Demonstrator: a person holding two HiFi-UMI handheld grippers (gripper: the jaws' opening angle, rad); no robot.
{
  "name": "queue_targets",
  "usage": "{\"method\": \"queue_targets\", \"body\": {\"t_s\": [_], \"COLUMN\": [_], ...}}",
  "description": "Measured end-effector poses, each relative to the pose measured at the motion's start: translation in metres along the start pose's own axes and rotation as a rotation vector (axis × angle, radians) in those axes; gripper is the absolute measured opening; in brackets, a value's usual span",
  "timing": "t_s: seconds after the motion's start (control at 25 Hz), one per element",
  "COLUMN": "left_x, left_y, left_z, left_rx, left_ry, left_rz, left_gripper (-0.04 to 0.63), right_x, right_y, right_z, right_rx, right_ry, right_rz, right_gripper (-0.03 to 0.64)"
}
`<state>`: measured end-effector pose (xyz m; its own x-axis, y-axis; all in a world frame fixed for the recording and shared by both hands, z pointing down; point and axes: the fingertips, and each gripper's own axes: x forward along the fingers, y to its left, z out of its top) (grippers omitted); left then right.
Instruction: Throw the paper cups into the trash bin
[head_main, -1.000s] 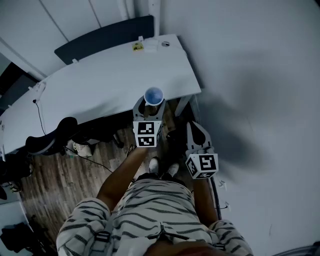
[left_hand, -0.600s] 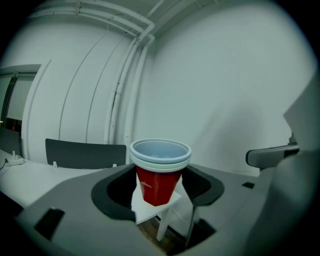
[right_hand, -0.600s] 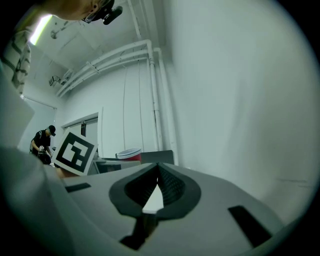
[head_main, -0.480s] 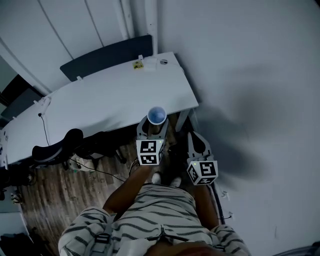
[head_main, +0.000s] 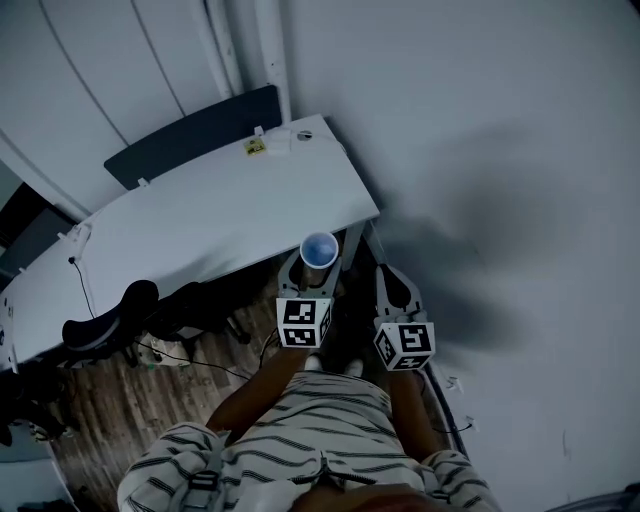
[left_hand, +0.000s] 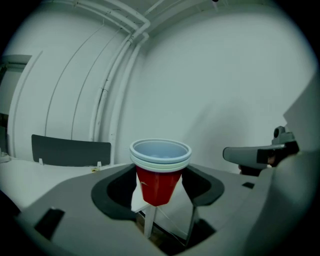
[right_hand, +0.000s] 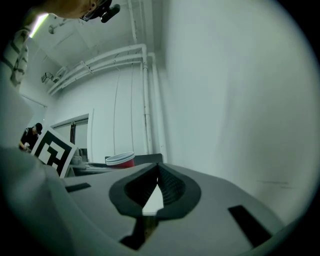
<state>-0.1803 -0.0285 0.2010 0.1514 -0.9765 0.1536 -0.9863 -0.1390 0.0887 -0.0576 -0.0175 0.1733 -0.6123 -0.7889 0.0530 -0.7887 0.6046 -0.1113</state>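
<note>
1. Left gripper (head_main: 318, 262), head view: gripping the stacked paper cups (head_main: 319, 247) upright, mouths up, over the floor just off the white desk (head_main: 200, 205) corner. Holding them level is probably keeping the stack nested while it is carried. Right gripper (head_main: 384, 275) is riding just beside, carrying nothing.
2. Left gripper view: jaws are pressing on opposite sides of the red cup wall, below the pale rims. With the rims sitting above the jaws, the stack looks unlikely to drop through.
3. Right gripper view: jaws are meeting tip to tip, nothing between them; it seems parked as a spare. Cups are showing off to its left. No trash bin is showing anywhere, so the drop is not yet possible.
</note>
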Motion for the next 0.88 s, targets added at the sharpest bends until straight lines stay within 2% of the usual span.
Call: {"method": "queue_targets", "body": {"t_s": [0.24,0.6,0.88], "left_x": [0.007,0.011,0.018], "left_y": [-0.038,-0.1,-0.137], "left_z": [-0.007,-0.046,-0.083], "left_rx": [0.039,0.072,0.091], "left_ry": [0.015,0.118,0.207], "left_rz": [-0.106,-0.278,-0.383], "left_gripper": [0.301,0.301,0.301], "right_x": [-0.025,-0.066,-0.095], "right_y": [-0.025,-0.059,-0.079], "right_z": [-0.005,-0.034,-0.062], "right_rx": [0.009,0.062,0.103], "right_ry": [0.0,0.048,0.091], "right_rz": [-0.104,-0.237,-0.324], "right_gripper": [0.017,0.017,0.018]}}
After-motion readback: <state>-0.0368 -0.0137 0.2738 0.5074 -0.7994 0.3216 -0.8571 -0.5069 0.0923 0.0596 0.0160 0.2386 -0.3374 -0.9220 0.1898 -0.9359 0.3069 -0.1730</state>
